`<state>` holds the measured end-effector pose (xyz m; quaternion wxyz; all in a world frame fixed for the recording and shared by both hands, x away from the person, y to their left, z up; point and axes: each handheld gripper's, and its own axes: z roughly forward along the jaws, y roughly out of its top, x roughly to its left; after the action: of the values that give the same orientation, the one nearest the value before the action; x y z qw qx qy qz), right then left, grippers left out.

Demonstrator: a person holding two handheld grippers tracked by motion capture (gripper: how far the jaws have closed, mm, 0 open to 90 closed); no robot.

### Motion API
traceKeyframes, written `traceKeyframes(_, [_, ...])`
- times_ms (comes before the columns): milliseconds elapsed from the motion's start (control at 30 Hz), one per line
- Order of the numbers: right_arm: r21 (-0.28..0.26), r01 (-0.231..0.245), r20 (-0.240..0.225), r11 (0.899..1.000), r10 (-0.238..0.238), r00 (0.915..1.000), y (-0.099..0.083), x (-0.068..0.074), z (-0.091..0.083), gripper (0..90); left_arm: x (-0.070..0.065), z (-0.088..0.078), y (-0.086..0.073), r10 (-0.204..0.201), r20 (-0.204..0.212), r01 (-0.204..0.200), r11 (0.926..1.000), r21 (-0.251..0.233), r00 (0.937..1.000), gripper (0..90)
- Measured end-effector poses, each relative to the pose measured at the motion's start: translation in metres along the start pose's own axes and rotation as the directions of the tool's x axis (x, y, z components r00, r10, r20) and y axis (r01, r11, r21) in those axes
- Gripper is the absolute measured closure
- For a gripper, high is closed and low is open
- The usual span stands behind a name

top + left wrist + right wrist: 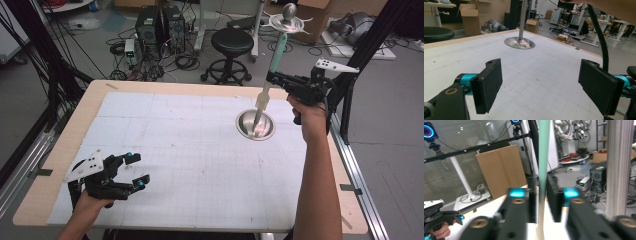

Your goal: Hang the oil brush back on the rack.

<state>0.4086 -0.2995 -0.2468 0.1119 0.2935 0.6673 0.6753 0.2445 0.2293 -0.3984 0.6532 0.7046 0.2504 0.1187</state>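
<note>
A long utensil with a teal handle (278, 52) and a pale blade stands tilted, its tip in the steel bowl (243, 129) at the table's far right. My right gripper (273, 77) is raised level beside it. In the right gripper view the teal handle (543, 157) runs upright between the pads of my right gripper (541, 200), which stand slightly off it. My left gripper (137, 170) rests near the front left of the table, wide open, with nothing in it. In the left gripper view its jaws (541, 85) face the bowl (511, 44) and the utensil's shaft (522, 20).
A white gridded mat (190, 165) covers the wooden table (75, 130). Beyond the far edge stand a black stool (232, 42), computer towers (155, 25) and floor cables. A black frame post (360, 55) rises at the right edge.
</note>
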Motion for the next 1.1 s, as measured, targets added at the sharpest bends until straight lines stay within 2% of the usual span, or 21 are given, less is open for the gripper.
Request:
traceKeyframes(67, [0.014, 0.000, 0.023, 1.000, -0.001, 0.9997, 0.000, 0.001, -0.001, 64.7, 0.000, 0.000, 0.000, -0.004, -0.002, 0.004, 1.0000, 0.000, 1.0000, 19.7])
traceKeyframes(167, [0.023, 0.009, 0.092, 1.000, -0.011, 0.9957, 0.000, 0.005, -0.003, 49.2, 0.001, 0.000, 0.000, -0.004, -0.001, 0.004, 1.0000, 0.000, 1.0000, 19.7])
traceKeyframes(200, [0.027, 0.022, 0.117, 0.999, -0.025, 0.9929, 0.000, 0.007, -0.004, 45.7, 0.001, 0.000, 0.000, -0.007, -0.003, 0.007, 1.0000, -0.001, 1.0000, 19.7])
traceKeyframes(233, [0.032, 0.040, 0.167, 0.999, -0.045, 0.9850, 0.000, 0.010, -0.006, 39.6, 0.001, 0.000, 0.000, -0.009, -0.003, 0.009, 1.0000, -0.002, 1.0000, 19.7])
traceKeyframes(400, [0.017, 0.075, 0.245, 0.997, -0.076, 0.9666, -0.006, 0.019, -0.020, 31.6, 0.003, 0.000, 0.000, -0.010, -0.002, 0.010, 0.9999, -0.003, 0.9999, 19.5])
traceKeyframes(533, [0.045, 0.094, 0.278, 0.995, -0.102, 0.9551, -0.017, 0.028, -0.034, 26.1, 0.006, 0.001, 0.000, -0.012, -0.023, 0.012, 0.9999, -0.009, 0.9997, 19.3])
traceKeyframes(600, [0.069, 0.109, 0.300, 0.992, -0.125, 0.9456, -0.026, 0.035, -0.041, 23.4, 0.008, 0.001, 0.000, -0.020, -0.032, 0.020, 0.9998, -0.008, 0.9993, 19.2])
traceKeyframes(700, [0.075, 0.116, 0.355, 0.990, -0.135, 0.9250, -0.041, 0.045, -0.052, 16.0, 0.010, 0.000, 0.000, -0.026, -0.054, 0.025, 0.9996, -0.016, 0.9982, 18.3])
traceKeyframes(767, [0.093, 0.138, 0.383, 0.986, -0.164, 0.9089, -0.051, 0.053, -0.058, 16.0, 0.011, -0.001, 0.000, -0.029, -0.062, 0.028, 0.9994, -0.023, 0.9976, 17.9])
traceKeyframes(833, [0.108, 0.151, 0.403, 0.983, -0.182, 0.8968, -0.062, 0.060, -0.063, 16.0, 0.013, -0.002, 0.000, -0.034, -0.074, 0.032, 0.9992, -0.025, 0.9967, 17.4])
traceKeyframes(867, [0.125, 0.164, 0.430, 0.978, -0.203, 0.8798, -0.071, 0.068, -0.066, 16.0, 0.014, -0.003, 0.000, -0.043, -0.078, 0.041, 0.9988, -0.026, 0.9961, 17.1])
traceKeyframes(900, [0.141, 0.173, 0.438, 0.975, -0.219, 0.8721, -0.080, 0.074, -0.069, 16.0, 0.015, -0.004, 0.000, -0.045, -0.079, 0.043, 0.9988, -0.024, 0.9958, 16.9])
traceKeyframes(967, [0.150, 0.170, 0.453, 0.974, -0.220, 0.8642, -0.099, 0.085, -0.076, 16.0, 0.017, -0.005, -0.001, -0.046, -0.084, 0.044, 0.9987, -0.025, 0.9954, 16.9])
traceKeyframes(1033, [0.138, 0.155, 0.454, 0.978, -0.201, 0.8682, -0.120, 0.094, -0.082, 16.0, 0.017, -0.006, -0.001, -0.046, -0.090, 0.044, 0.9987, -0.027, 0.9949, 16.9])
traceKeyframes(1100, [0.149, 0.133, 0.462, 0.980, -0.188, 0.8670, -0.139, 0.102, -0.088, 16.0, 0.018, -0.006, -0.001, -0.044, -0.093, 0.041, 0.9987, -0.030, 0.9947, 16.9])
